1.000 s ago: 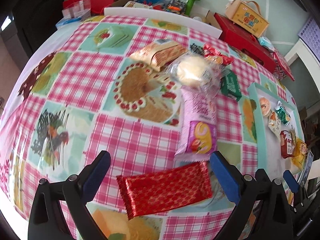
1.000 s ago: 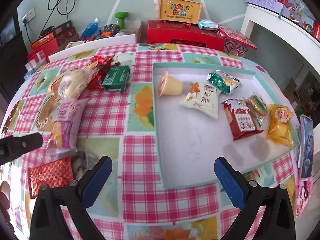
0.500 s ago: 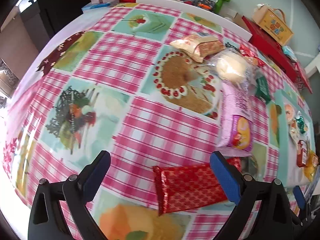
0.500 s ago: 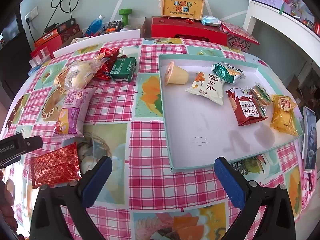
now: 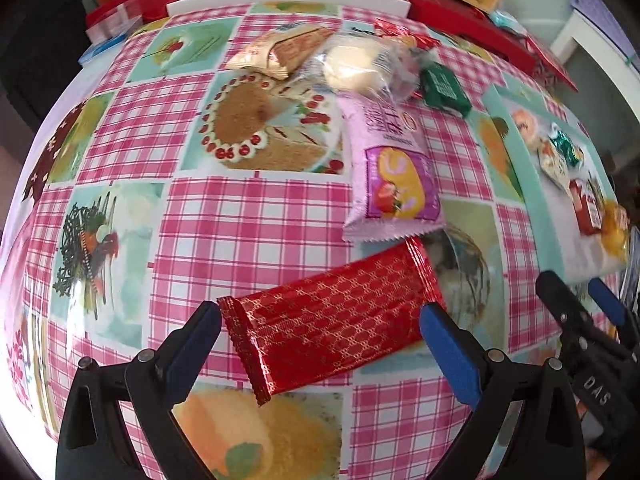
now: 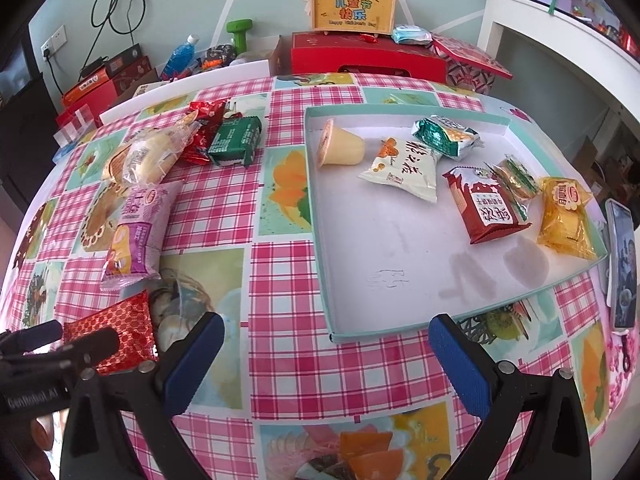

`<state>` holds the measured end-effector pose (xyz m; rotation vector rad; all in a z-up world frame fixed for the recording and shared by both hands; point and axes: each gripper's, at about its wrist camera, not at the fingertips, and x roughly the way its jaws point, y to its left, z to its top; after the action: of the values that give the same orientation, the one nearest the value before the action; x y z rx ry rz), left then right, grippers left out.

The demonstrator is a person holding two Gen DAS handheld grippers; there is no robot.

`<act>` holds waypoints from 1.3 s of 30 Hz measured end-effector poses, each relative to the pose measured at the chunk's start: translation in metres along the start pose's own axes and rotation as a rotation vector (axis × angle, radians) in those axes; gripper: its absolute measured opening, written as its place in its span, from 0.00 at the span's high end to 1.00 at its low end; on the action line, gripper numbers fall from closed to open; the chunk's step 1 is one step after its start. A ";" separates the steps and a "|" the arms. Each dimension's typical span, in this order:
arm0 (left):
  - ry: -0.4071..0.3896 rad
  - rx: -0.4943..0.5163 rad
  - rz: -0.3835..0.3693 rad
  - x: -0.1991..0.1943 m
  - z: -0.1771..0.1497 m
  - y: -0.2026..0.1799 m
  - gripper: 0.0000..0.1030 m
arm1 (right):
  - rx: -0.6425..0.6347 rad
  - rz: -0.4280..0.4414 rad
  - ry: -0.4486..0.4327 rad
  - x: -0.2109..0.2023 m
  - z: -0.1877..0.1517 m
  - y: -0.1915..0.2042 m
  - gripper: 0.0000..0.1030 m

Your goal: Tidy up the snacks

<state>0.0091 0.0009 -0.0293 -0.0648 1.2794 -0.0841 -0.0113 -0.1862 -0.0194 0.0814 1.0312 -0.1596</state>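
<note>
Left wrist view: left gripper has its jaws wide around the red foil packet, lying on the bench at 6 o'clock. Right gripper, jaws wide, hovers near the tray.

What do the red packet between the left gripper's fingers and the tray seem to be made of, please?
Red packet: apparently metallised foil film, glossy, with a gold lattice print, bright highlights and crimped ends. Tray: probably matte cardboard or paperboard, a white floor with scuffs and pencil-like marks and thin mint-green walls.
</note>
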 end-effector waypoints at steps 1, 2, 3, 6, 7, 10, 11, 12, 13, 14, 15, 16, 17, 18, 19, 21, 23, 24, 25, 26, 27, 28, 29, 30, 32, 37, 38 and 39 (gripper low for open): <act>0.001 0.007 0.001 0.000 -0.001 -0.002 0.04 | 0.005 0.000 0.002 0.001 0.000 -0.001 0.00; 0.004 0.019 0.004 -0.001 -0.004 -0.008 0.04 | 0.010 0.001 0.004 0.001 0.000 -0.002 0.00; 0.009 0.032 0.007 -0.001 -0.005 -0.012 0.04 | 0.014 0.001 0.005 0.001 0.000 -0.003 0.00; 0.020 0.071 0.009 -0.001 -0.009 -0.024 0.04 | 0.025 0.002 0.008 0.002 0.000 -0.006 0.00; 0.020 0.081 0.009 0.004 -0.004 -0.021 0.04 | 0.027 0.002 0.010 0.002 0.001 -0.007 0.00; 0.025 0.119 0.014 0.007 -0.003 -0.031 0.04 | 0.027 0.003 0.014 0.003 0.000 -0.007 0.00; 0.029 0.128 0.017 0.007 -0.004 -0.033 0.04 | 0.026 0.003 0.016 0.004 0.000 -0.007 0.00; 0.033 0.138 0.021 0.007 -0.005 -0.035 0.04 | 0.023 0.002 0.018 0.004 0.000 -0.006 0.00; 0.037 0.146 0.025 0.009 -0.005 -0.038 0.04 | 0.021 0.000 0.018 0.005 0.000 -0.006 0.00; 0.039 0.152 0.027 0.010 -0.005 -0.040 0.04 | 0.020 -0.001 0.018 0.005 0.000 -0.006 0.00; 0.041 0.157 0.029 0.012 -0.005 -0.043 0.04 | 0.021 0.000 0.018 0.005 0.000 -0.006 0.00; 0.043 0.161 0.031 0.014 -0.005 -0.046 0.04 | 0.022 0.000 0.018 0.005 0.000 -0.006 0.00; 0.043 0.158 0.034 0.015 -0.005 -0.046 0.04 | 0.022 0.001 0.018 0.005 0.000 -0.006 0.00; 0.043 0.153 0.036 0.015 -0.005 -0.046 0.04 | 0.022 0.001 0.018 0.005 0.000 -0.006 0.00; 0.042 0.141 0.041 0.017 -0.004 -0.046 0.04 | 0.021 0.001 0.018 0.005 0.000 -0.006 0.00; 0.043 0.104 0.061 0.017 -0.004 -0.039 0.04 | 0.021 0.000 0.018 0.005 0.000 -0.006 0.00; 0.048 0.060 0.067 0.019 -0.002 -0.031 0.04 | 0.021 0.000 0.018 0.005 0.000 -0.006 0.00; 0.044 0.048 0.076 0.018 -0.002 -0.027 0.04 | 0.021 0.001 0.018 0.005 0.000 -0.006 0.00; 0.038 0.032 0.088 0.017 -0.001 -0.024 0.04 | 0.021 0.001 0.018 0.005 0.000 -0.006 0.00; 0.035 0.022 0.095 0.017 0.000 -0.022 0.04 | 0.022 0.001 0.018 0.005 0.000 -0.006 0.00; 0.033 0.011 0.101 0.017 0.000 -0.019 0.04 | 0.022 0.002 0.018 0.005 0.000 -0.006 0.00; 0.029 -0.006 0.110 0.016 0.001 -0.016 0.04 | 0.023 0.003 0.018 0.005 0.000 -0.006 0.00; 0.026 -0.016 0.114 0.015 0.001 -0.012 0.04 | 0.023 0.002 0.018 0.005 0.000 -0.006 0.00; 0.022 -0.030 0.117 0.014 0.002 -0.009 0.04 | 0.022 0.002 0.018 0.005 0.000 -0.006 0.00; 0.013 -0.055 0.127 0.010 0.001 -0.001 0.04 | 0.022 0.002 0.018 0.005 0.000 -0.006 0.00; -0.024 -0.124 0.181 -0.002 0.002 0.018 0.04 | 0.023 0.004 0.018 0.005 0.000 -0.006 0.00; -0.025 -0.140 0.183 -0.004 0.001 0.024 0.04 | 0.023 0.003 0.018 0.005 0.000 -0.006 0.00; -0.026 -0.156 0.186 -0.005 0.001 0.029 0.04 | 0.022 0.003 0.018 0.005 0.000 -0.006 0.00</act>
<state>0.0090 0.0305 -0.0270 -0.0806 1.2583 0.1762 -0.0097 -0.1929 -0.0239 0.1049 1.0473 -0.1679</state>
